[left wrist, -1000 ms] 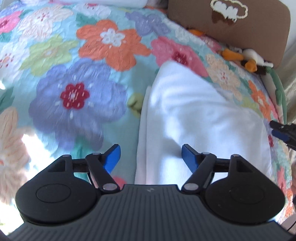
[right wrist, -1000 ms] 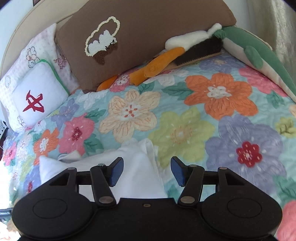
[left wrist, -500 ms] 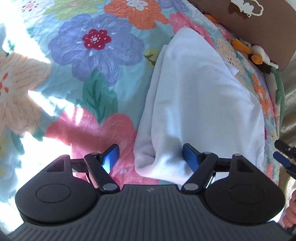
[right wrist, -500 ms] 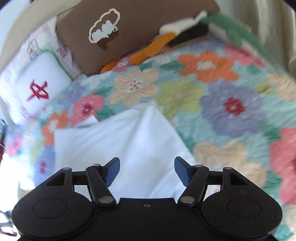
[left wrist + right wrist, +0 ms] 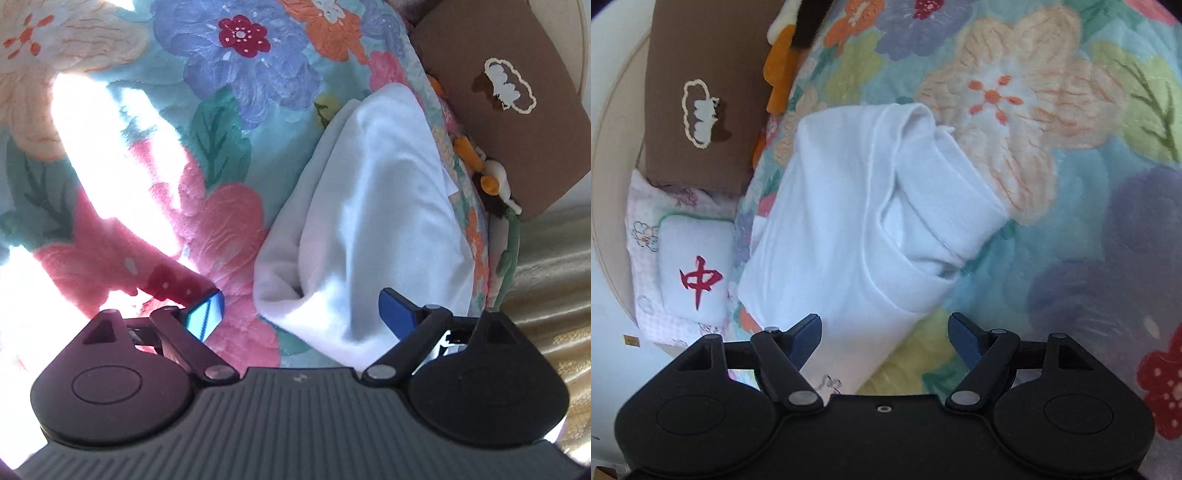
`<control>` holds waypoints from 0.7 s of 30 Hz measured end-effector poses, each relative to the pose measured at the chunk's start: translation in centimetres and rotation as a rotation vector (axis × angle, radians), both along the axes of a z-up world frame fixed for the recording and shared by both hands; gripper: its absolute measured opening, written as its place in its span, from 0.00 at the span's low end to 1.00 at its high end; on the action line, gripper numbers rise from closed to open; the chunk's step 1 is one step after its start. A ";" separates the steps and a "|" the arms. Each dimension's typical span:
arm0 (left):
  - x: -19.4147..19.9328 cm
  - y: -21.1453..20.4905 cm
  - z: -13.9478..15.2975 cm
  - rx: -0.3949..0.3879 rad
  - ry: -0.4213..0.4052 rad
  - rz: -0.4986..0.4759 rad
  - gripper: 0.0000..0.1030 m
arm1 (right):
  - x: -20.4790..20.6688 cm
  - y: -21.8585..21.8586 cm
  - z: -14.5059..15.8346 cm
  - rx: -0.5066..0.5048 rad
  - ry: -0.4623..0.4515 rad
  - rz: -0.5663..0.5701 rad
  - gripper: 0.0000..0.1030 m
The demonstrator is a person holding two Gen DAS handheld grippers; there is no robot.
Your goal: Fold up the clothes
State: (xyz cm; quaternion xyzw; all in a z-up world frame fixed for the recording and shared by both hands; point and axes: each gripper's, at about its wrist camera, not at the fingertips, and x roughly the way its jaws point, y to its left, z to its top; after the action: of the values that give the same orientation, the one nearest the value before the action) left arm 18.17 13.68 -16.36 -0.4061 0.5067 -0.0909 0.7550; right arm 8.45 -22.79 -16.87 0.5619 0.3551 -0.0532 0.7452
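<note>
A white garment (image 5: 373,206) lies partly folded on the floral quilt (image 5: 207,155). In the left wrist view my left gripper (image 5: 301,312) hovers over its near bunched corner, jaws opening wide, blue pads clear of the cloth. The right wrist view shows the same white garment (image 5: 834,221) with a folded sleeve on its right side. My right gripper (image 5: 884,338) hangs above the garment's near corner, jaws opening, the cloth edge under the gap and no pad pressing it.
A brown cushion (image 5: 698,96) with a cloud motif stands at the bed head, orange and white plush toys (image 5: 487,177) beside it. A small white pillow (image 5: 694,273) with a red character lies at the left. Strong sunlight washes out the quilt (image 5: 103,133).
Both grippers rolled and came down toward the garment's near end, and both jaws spread wider. In the right wrist view the garment now fills the centre, the pillows swung left.
</note>
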 end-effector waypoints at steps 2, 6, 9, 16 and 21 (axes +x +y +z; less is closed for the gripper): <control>0.2 -1.0 0.3 0.045 -0.056 -0.018 0.72 | 1.3 0.2 0.4 -0.037 -0.052 -0.032 0.79; 0.1 -3.4 2.6 0.247 -0.216 -0.098 0.19 | 4.7 1.6 3.2 -0.363 -0.176 0.066 0.29; -1.7 -4.5 5.7 0.422 -0.352 -0.101 0.18 | 4.8 4.8 8.4 -0.687 -0.367 0.216 0.28; -2.2 -5.2 4.8 0.446 -0.245 -0.200 0.20 | 3.9 3.2 6.7 -0.692 -0.147 0.220 0.29; -2.1 -5.1 2.8 0.434 -0.158 -0.208 0.29 | 4.1 2.5 3.4 -0.627 -0.019 0.178 0.36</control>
State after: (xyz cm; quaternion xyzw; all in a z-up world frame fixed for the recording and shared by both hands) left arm 16.04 8.58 -13.58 -0.1719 0.4928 -0.0887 0.8484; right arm 12.55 -20.32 -13.44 0.2722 0.3622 -0.0892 0.8870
